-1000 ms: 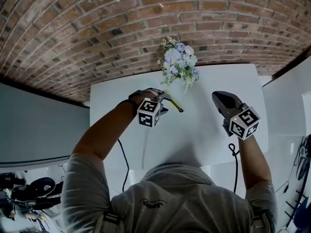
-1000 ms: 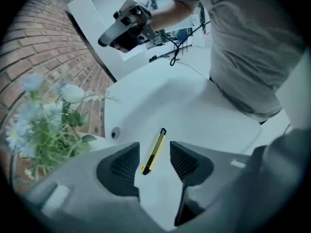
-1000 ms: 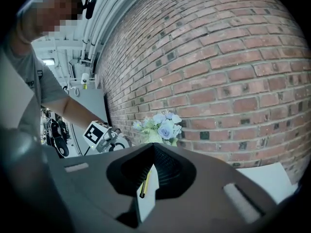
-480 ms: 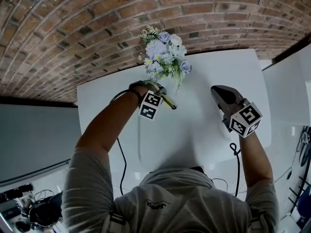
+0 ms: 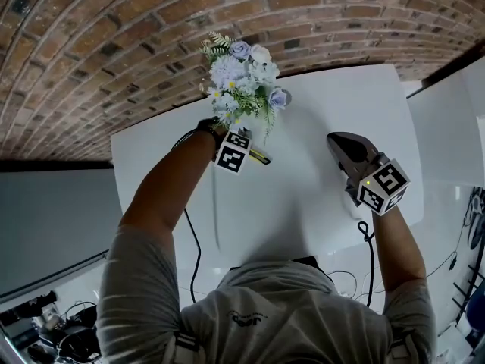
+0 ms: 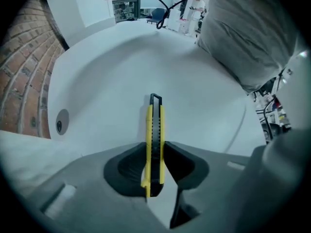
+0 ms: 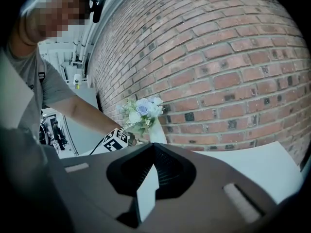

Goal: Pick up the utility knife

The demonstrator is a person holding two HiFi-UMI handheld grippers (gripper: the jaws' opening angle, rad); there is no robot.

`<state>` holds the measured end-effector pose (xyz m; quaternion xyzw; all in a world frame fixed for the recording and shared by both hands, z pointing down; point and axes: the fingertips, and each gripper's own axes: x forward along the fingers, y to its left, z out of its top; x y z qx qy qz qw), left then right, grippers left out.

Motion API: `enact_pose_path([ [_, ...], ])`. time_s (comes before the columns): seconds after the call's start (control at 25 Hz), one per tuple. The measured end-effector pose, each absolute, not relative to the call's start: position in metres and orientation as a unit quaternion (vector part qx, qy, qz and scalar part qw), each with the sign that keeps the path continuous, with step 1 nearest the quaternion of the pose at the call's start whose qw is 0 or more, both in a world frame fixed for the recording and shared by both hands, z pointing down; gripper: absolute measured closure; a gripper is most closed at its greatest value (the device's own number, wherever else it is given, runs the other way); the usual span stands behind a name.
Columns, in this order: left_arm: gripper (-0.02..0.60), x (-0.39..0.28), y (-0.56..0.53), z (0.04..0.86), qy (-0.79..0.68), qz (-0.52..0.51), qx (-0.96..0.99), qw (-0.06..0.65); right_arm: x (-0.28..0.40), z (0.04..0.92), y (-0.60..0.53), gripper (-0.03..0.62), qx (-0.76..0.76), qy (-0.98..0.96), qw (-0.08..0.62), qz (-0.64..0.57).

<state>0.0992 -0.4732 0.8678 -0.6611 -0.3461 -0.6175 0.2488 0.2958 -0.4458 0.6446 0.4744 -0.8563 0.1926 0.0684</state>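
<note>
The yellow and black utility knife (image 6: 154, 130) lies flat on the white table (image 5: 318, 105), just in front of the flower bunch. My left gripper (image 6: 154, 148) points straight down over it. Its jaws have just been closing, and both dark pads now press the knife's sides near its rear end. In the head view the left gripper (image 5: 244, 147) covers most of the knife (image 5: 261, 158), whose front end sticks out to the right. My right gripper (image 5: 342, 142) hovers over the table's right part, jaws together and holding nothing.
A bunch of pale blue and white artificial flowers (image 5: 241, 82) stands at the table's far edge against the brick wall (image 5: 114, 36). A round grommet (image 6: 60, 122) sits in the tabletop. Cables (image 5: 189, 241) hang from both grippers.
My left gripper has come down onto the knife beside the flowers, and its jaws now sit around it. The right gripper has hardly shifted.
</note>
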Motion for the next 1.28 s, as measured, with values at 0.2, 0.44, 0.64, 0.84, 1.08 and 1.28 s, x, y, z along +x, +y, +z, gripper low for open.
enact_pose_path([
  [0.2,0.465,0.114,-0.472,0.847,-0.271,-0.593,-0.725,0.223,0.298,0.641,-0.440,0.585,0.481,-0.853,0.070,0.191],
  [0.44,0.465,0.109,-0.456,0.804,-0.212,-0.551,-0.782,0.199,0.285,0.622,-0.429,0.585,0.492,-0.847,0.082,0.184],
  [0.64,0.465,0.104,-0.460,0.763,-0.167,-0.520,-0.814,0.197,0.272,0.600,-0.432,0.585,0.495,-0.848,0.091,0.166],
  [0.84,0.465,0.099,-0.458,0.711,-0.120,-0.479,-0.851,0.176,0.261,0.569,-0.435,0.585,0.494,-0.851,0.094,0.149],
  [1.08,0.465,0.091,-0.458,0.634,-0.051,-0.396,-0.910,0.113,0.247,0.523,-0.447,0.585,0.499,-0.852,0.091,0.132],
  [1.28,0.465,0.077,-0.468,0.562,0.007,-0.313,-0.948,0.056,0.229,0.471,-0.460,0.585,0.494,-0.859,0.080,0.110],
])
